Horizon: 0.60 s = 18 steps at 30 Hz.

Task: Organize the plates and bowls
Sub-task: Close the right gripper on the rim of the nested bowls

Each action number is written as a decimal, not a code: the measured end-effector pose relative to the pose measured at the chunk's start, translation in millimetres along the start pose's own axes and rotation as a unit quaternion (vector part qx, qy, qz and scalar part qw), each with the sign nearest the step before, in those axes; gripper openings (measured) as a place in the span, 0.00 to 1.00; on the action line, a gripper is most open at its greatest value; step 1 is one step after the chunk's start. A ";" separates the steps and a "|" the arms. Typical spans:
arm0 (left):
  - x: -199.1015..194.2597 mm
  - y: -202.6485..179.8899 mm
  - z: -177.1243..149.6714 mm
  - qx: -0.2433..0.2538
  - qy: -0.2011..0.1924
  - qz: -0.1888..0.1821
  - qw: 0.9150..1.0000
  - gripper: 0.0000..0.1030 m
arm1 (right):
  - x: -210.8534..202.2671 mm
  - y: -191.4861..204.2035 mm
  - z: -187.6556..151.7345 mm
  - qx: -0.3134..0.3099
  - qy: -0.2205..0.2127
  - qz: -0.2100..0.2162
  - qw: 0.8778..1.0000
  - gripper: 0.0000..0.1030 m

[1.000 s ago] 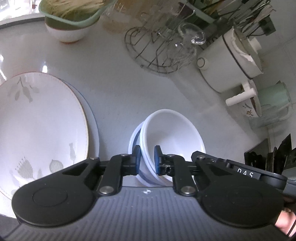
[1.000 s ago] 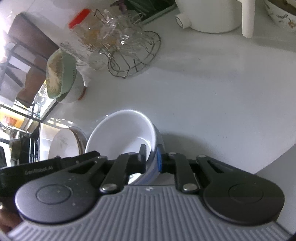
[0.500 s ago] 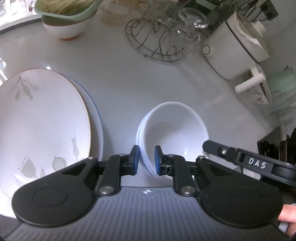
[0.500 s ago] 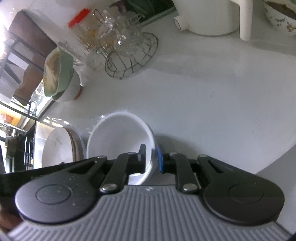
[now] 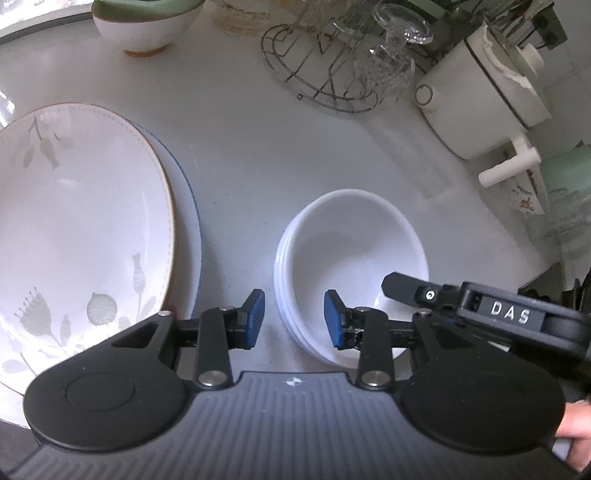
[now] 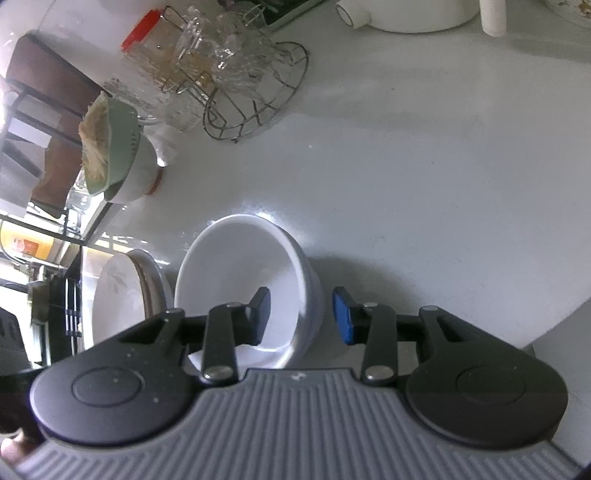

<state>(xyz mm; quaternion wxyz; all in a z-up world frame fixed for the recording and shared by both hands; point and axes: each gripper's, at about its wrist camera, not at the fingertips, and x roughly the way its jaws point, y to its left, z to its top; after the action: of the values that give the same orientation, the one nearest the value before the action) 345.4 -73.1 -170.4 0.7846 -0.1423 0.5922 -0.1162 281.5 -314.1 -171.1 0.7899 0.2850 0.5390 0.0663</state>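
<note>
A stack of white bowls (image 5: 351, 266) rests on the white counter (image 5: 258, 155), nested level. My left gripper (image 5: 294, 319) straddles the stack's near-left rim with its jaws opening, and the blue pads stand clear of the wall. My right gripper (image 6: 302, 317) straddles the right rim of the same bowls (image 6: 240, 280), one finger inside and one outside. Its jaws are opening too, with a gap at the pads. One of its fingers (image 5: 402, 286) shows inside the bowl in the left wrist view. To the left lies a floral plate (image 5: 81, 221) on a blue-rimmed plate (image 5: 192, 206).
At the back stand a wire rack of glasses (image 5: 325, 74), a white pot with a handle (image 5: 480, 96) and a green-lined bowl (image 5: 144, 26). A mint kettle (image 5: 565, 177) and a patterned bowl (image 5: 524, 195) stand at the right. A person's fingers show at the lower right edge.
Both grippers have let go of the rim and their jaws have parted. The top bowl, tilted and raised a second ago, now sits flat in the stack.
</note>
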 end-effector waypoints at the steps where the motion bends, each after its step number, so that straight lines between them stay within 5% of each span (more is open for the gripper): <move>1: 0.8 -0.3 -0.8 0.002 0.000 0.001 1.000 0.39 | 0.9 0.1 0.4 -0.001 0.000 0.002 1.000 0.32; 10: 5.3 -10.4 2.0 0.030 0.002 -0.004 1.000 0.38 | 2.0 -6.5 3.2 0.019 0.023 0.014 0.999 0.24; 18: 4.8 -7.7 11.9 0.035 0.003 -0.016 0.999 0.36 | 2.4 -8.9 -5.8 0.024 -0.002 0.009 1.000 0.16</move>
<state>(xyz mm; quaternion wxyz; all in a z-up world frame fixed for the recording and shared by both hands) 358.0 -80.9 -168.8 0.7852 -0.1238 0.5879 -0.1503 275.5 -318.3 -179.2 0.7835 0.3090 0.5358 0.0599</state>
